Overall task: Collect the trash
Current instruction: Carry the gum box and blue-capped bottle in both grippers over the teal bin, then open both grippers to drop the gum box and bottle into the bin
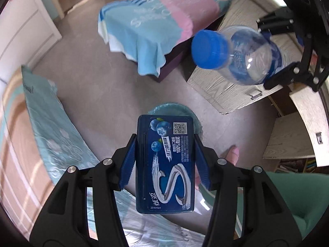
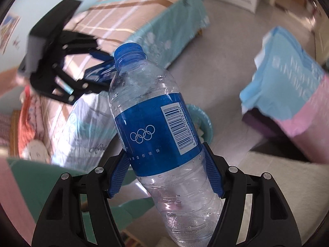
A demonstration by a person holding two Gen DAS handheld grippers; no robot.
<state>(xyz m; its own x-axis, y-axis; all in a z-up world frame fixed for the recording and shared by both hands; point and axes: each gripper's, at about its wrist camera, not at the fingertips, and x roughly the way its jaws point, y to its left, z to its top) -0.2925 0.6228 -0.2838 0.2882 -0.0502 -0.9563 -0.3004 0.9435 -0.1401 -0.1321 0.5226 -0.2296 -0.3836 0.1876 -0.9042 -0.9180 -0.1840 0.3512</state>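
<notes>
A bed [image 1: 37, 144] with a teal patterned cover lies at the left, the pale wood-grain desk [image 1: 236, 65] far right. Only the right wrist view shows the barcode and ring emblem on the clear, ribbed plastic bottle [image 2: 156, 127], clamped in the right gripper [image 2: 166, 177] jaws. The left gripper [image 1: 164, 164] jaws clench a flat, glossy blue gum box [image 1: 164, 164] above the teal-lined trash bin [image 1: 195, 113] on the floor.

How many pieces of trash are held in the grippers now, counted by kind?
Chewing gum box, in the left gripper: 1
Plastic water bottle, in the right gripper: 1
Total: 2
</notes>
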